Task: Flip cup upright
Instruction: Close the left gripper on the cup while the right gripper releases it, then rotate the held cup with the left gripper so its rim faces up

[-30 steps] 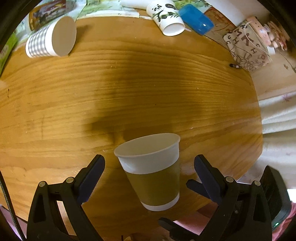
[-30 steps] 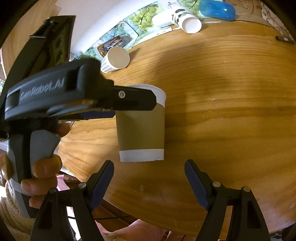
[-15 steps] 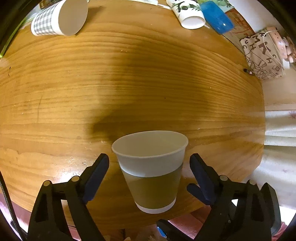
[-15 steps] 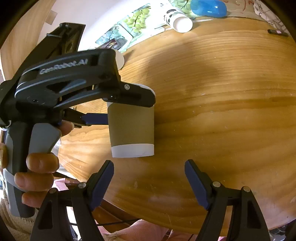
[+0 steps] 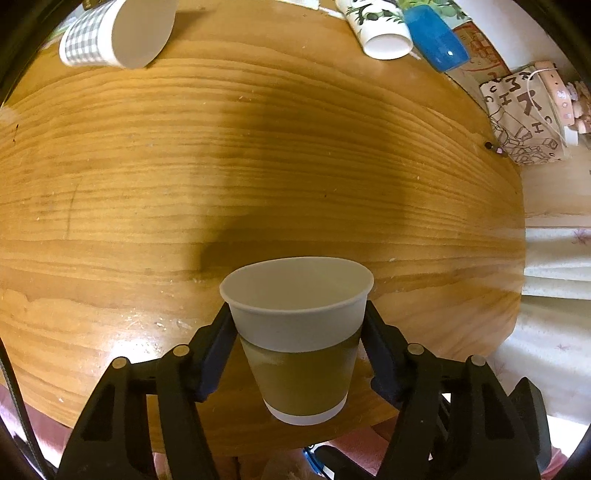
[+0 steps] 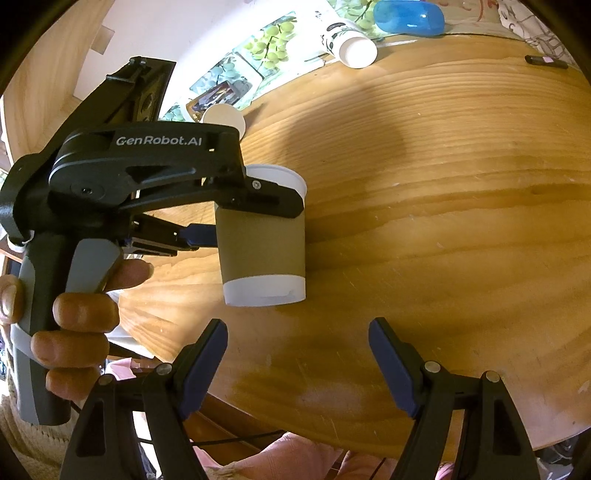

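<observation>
A white paper cup with a brown sleeve (image 5: 301, 332) stands upright on the wooden table, mouth up, near the front edge. My left gripper (image 5: 297, 332) is shut on it, one blue pad on each side just below the rim. In the right wrist view the same cup (image 6: 262, 251) stands with the left gripper (image 6: 255, 206) clamped on its upper part, held by a hand. My right gripper (image 6: 297, 354) is open and empty, just in front of the cup and apart from it.
A checked paper cup (image 5: 110, 33) lies on its side at the far left. A panda-print cup (image 5: 376, 26) and a blue case (image 5: 436, 40) lie at the far right. A printed pouch (image 5: 524, 118) sits off the table's right edge (image 5: 517, 258).
My left gripper has moved in around the cup and its jaws have closed onto it. The right gripper has stayed open in about the same place.
</observation>
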Available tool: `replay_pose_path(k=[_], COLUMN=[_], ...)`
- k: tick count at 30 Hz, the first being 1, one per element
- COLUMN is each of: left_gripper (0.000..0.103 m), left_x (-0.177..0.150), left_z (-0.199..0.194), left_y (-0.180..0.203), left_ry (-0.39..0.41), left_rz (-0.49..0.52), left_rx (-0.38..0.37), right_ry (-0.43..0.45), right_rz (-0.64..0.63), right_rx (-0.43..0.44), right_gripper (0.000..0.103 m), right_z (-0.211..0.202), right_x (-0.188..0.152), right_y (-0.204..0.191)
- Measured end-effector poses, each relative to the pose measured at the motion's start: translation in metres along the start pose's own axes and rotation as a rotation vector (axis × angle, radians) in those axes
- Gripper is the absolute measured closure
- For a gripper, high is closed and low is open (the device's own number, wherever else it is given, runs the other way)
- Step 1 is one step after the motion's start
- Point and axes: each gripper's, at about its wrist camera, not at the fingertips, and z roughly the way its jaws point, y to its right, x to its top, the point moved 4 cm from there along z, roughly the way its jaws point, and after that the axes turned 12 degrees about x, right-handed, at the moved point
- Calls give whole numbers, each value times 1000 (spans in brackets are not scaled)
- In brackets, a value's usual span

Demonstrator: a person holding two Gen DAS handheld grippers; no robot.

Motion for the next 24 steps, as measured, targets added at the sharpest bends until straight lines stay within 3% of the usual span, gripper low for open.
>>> replay_pose_path(k=[3,6,10,13,18,24], left_gripper=[37,38,38,38,38,38], left_x=[2,2,-3,-16,-36,-45], left_z=[-3,-14,-34,-50,-52,-49], left_y=[1,2,6,2,-3,-3], left_ry=[31,129,332,549,763,869], left_rz=[14,40,105,120,148,152], left_rx=[-4,7,50,105,180,199], right_ry=[2,7,27,50,101,143], right_rz=[6,-6,-31,-58,-121,-184], right_rx=[5,3,-9,-32,-91,-149], right_gripper=[23,23,23,23,23,23], right_z=[-1,-3,-5,-5,-5,-7], right_x=[-1,-2,-6,-11,-22,-35], right_y=[1,0,-2,-5,-10,-12])
